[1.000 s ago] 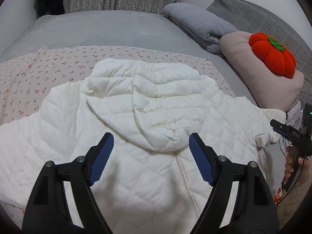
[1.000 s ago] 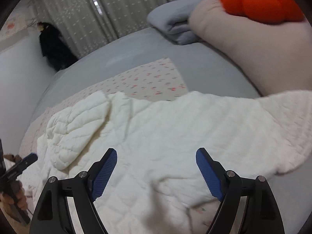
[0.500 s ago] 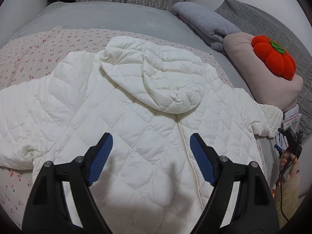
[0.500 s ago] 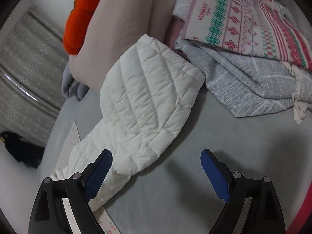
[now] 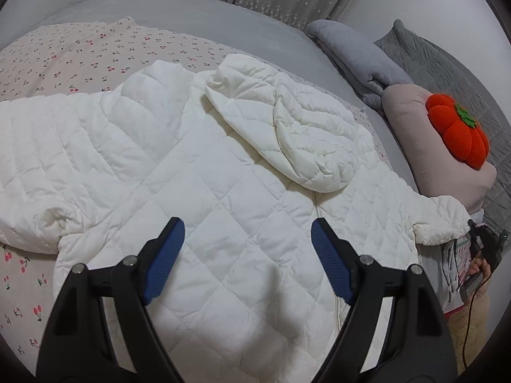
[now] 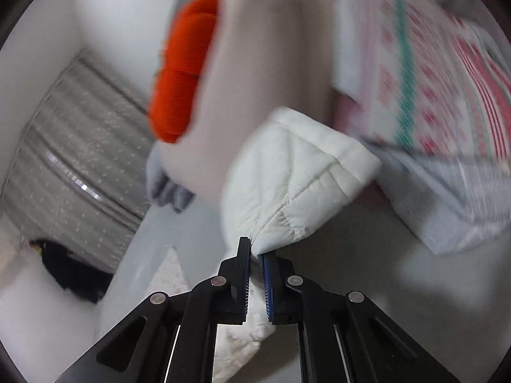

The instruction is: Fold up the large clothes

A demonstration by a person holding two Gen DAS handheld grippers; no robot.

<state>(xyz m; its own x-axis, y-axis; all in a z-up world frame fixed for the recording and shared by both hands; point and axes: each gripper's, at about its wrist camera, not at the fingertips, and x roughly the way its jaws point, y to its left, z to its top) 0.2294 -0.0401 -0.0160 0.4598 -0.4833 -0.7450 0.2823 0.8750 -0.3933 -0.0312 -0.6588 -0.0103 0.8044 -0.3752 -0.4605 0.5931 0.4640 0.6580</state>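
A white quilted hooded jacket (image 5: 223,191) lies spread front-up on the bed, hood folded down over its chest and both sleeves stretched out. My left gripper (image 5: 247,245) hovers open above the jacket's lower front, nothing between its blue pads. In the right wrist view my right gripper (image 6: 255,252) is shut on the cuff end of the jacket's right sleeve (image 6: 297,178), the fabric pinched between the pads. The same gripper (image 5: 484,249) shows small at the right edge of the left wrist view, beside the sleeve cuff (image 5: 437,226).
A cherry-print sheet (image 5: 64,54) covers the grey bed (image 5: 223,22). A pink pillow (image 5: 424,146) with an orange pumpkin cushion (image 5: 456,127) and a folded grey blanket (image 5: 357,54) lie at right. Patterned and grey folded cloths (image 6: 431,95) sit just beyond the sleeve cuff.
My right gripper swung from the jacket's body to the right sleeve cuff and closed on it. The left gripper shifted left and lower over the jacket, staying open.
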